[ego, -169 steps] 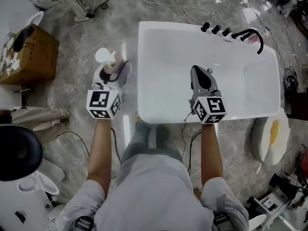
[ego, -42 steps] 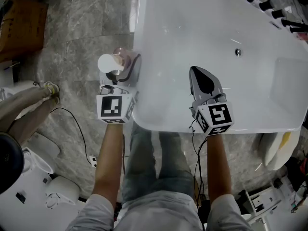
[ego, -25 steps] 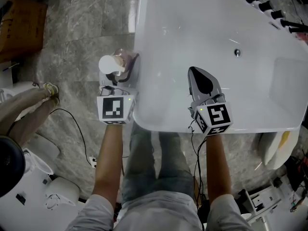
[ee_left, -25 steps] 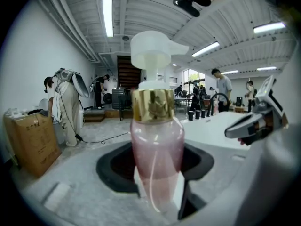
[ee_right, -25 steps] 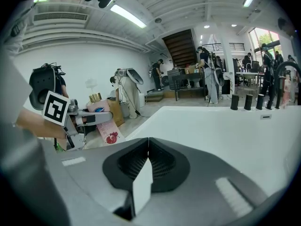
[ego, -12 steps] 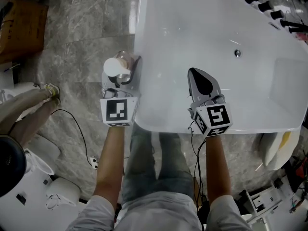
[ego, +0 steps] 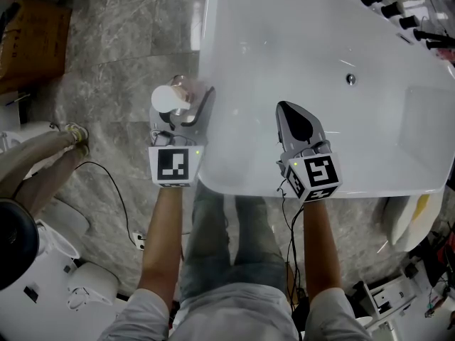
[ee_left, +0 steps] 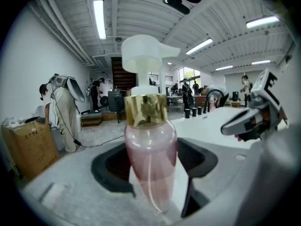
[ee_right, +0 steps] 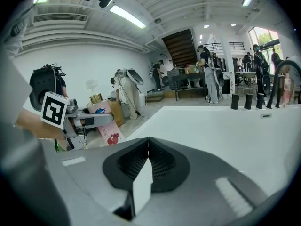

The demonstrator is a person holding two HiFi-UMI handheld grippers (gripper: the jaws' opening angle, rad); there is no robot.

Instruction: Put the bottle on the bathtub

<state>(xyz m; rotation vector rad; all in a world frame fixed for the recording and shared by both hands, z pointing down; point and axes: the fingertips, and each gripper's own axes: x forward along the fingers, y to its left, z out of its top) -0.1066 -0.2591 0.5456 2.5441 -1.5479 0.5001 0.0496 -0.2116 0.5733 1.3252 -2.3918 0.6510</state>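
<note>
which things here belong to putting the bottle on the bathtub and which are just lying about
Job:
pink clear pump bottle with gold collar
white bathtub
left claw, jaws have just been opening, bottle between them

Lying about:
brown cardboard box
black taps
right claw, shut, empty

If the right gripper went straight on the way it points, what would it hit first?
The bathtub: the shut right gripper slants down over its basin, so likely the white inner surface, though depth is unclear.
</note>
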